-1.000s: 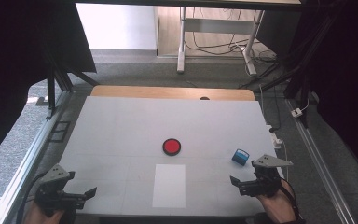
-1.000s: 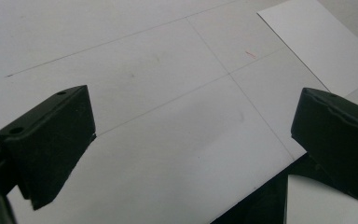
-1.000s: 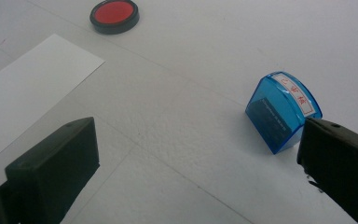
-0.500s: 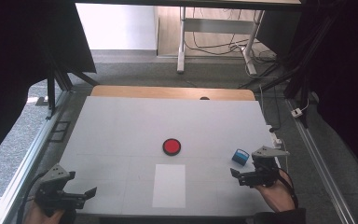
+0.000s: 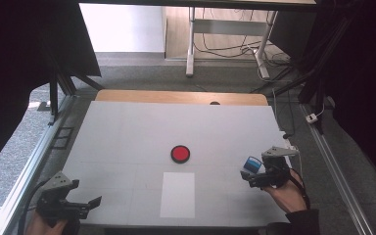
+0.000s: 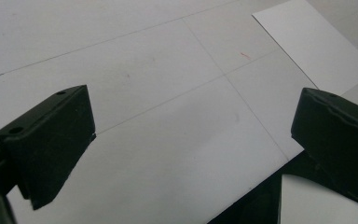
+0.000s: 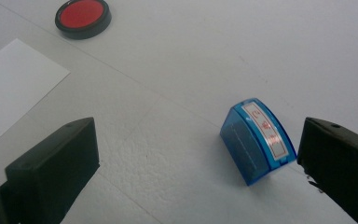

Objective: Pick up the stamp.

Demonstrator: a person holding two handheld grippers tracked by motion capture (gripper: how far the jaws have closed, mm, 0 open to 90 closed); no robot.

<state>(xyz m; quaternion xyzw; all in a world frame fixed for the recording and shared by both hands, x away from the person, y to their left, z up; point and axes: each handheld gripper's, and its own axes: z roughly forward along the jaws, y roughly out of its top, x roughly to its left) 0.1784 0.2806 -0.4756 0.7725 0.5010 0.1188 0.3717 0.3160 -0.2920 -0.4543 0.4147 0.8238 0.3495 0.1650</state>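
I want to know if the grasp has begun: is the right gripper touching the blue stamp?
Apart. In the right gripper view, white table shows between the blue stamp and both open jaws of the right gripper.

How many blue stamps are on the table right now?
1. The blue stamp lies on the table near its right edge, between the open fingers of the right gripper, close to the right-hand finger. No others are visible.

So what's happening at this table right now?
A person holds a hand-held gripper in each hand. The right hand-held gripper, jaws open, is reaching for a small blue stamp lying on the white table; it isn't gripped yet. The left hand-held gripper waits open at the near edge. A red ink pad and a paper sheet lie mid-table.
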